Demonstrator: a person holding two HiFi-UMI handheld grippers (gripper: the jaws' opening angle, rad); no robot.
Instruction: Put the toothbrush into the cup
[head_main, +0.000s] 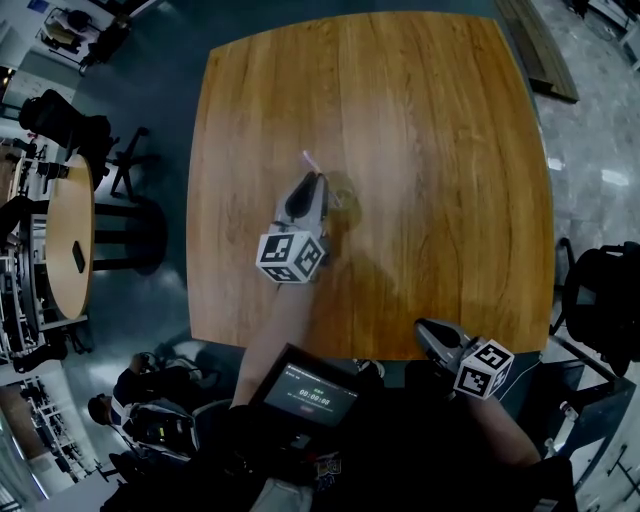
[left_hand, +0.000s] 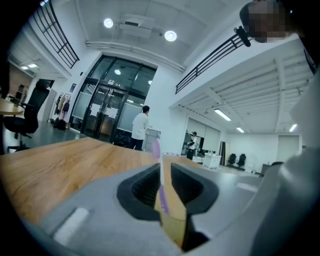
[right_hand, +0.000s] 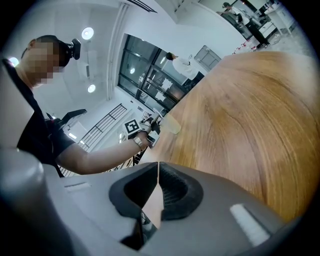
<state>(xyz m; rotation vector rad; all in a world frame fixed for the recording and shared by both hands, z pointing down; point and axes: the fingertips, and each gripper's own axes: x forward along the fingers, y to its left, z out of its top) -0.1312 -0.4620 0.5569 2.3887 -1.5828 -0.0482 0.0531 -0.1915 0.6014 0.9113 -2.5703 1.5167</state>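
Note:
A thin toothbrush (left_hand: 156, 150) with a pale purple head stands upright between the jaws of my left gripper (left_hand: 165, 167). It lies against the left pad, and bare wood shows between it and the right pad, so the jaws are open around it. In the head view the left gripper (head_main: 312, 180) hovers over the middle of the wooden table (head_main: 430, 120), and the toothbrush tip (head_main: 307, 159) pokes out past it. A clear cup (head_main: 343, 192) stands just right of the jaws; the cup (right_hand: 171, 125) also shows faintly in the right gripper view. My right gripper (head_main: 425, 328) sits shut and empty at the table's near edge.
A small round side table (head_main: 70, 235) and office chairs stand on the floor to the left. A dark screen device (head_main: 310, 392) sits at the person's chest. People and desks stand far off in the room behind the table.

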